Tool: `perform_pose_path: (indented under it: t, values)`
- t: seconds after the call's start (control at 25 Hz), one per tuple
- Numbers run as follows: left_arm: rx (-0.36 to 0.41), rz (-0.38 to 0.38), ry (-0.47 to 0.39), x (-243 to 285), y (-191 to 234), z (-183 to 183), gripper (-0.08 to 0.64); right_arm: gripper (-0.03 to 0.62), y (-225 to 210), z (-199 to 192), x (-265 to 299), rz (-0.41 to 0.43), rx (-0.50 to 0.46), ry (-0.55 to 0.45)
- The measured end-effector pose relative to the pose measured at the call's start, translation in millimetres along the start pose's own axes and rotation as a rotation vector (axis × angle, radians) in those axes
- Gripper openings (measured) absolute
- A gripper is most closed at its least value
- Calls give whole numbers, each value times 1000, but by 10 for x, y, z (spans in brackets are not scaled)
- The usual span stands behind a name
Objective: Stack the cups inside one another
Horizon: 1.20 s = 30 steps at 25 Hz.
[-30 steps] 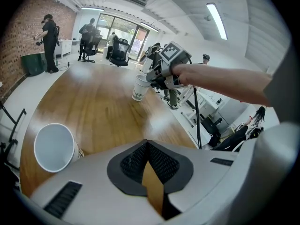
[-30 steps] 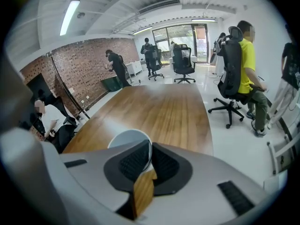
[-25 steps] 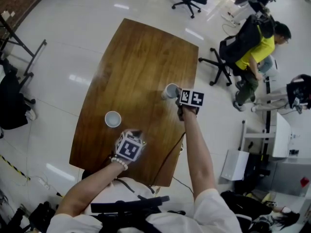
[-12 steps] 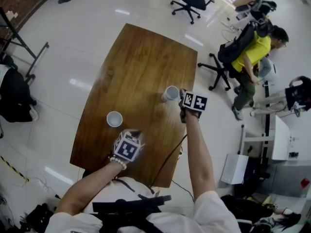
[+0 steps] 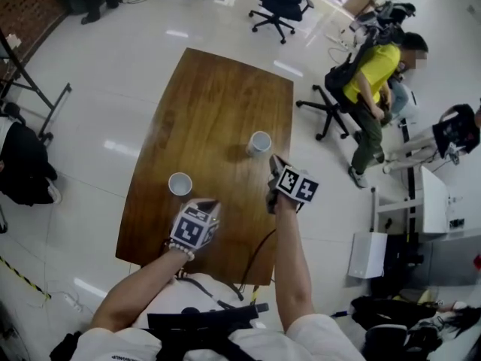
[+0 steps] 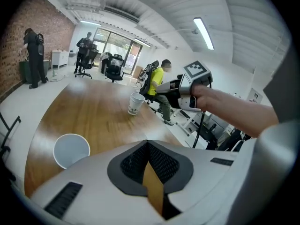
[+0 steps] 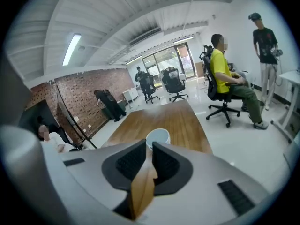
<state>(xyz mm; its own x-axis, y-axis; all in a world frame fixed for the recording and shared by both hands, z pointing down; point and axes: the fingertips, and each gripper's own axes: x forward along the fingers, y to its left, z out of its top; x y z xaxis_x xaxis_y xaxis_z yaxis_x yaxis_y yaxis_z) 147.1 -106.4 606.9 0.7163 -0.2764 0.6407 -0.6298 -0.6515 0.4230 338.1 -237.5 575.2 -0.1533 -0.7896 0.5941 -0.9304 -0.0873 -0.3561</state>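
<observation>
Judging from how the wooden table [image 5: 218, 96] looks, I'd say the stacking has not begun. Two white cups stand upright and well apart on it, and neither sits in the other. The near cup [image 5: 179, 183] is toward the left edge, just ahead of my left gripper [image 5: 206, 204]. The far cup [image 5: 260, 142] is nearer the right edge, ahead of my right gripper [image 5: 272, 180]. One cup has yet to be grasped, carried across and lowered into its partner. My left gripper's jaws are pressed together with nothing between them, and they touch no cup. My right gripper's jaws stand a narrow slit apart and are empty. The far cup lies straight beyond their tips, clear of both pads.
</observation>
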Motion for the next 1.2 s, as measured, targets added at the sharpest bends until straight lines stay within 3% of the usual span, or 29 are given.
perform_pose_path:
  t: [0.32,0.56,0.8,1.0,1.2]
  values:
    - [67,-77,-3,-241,-176,-97,-8,63,374,-550,-385,3,51,-3]
    - [95,-89,0,-448,-115,-213,-6,63,648,-783,-461,12,53,9]
    - [51,10,-7,-688,283,-322,-5,143,1080,-1153,-223,72,41,113]
    - [19,111,-24,-911,669,-394,-5,149,1482,-1428,28,129,9,208]
    - [-54,180,-59,-1158,1049,-405,-3,147,1765,-1621,256,131,-69,271]
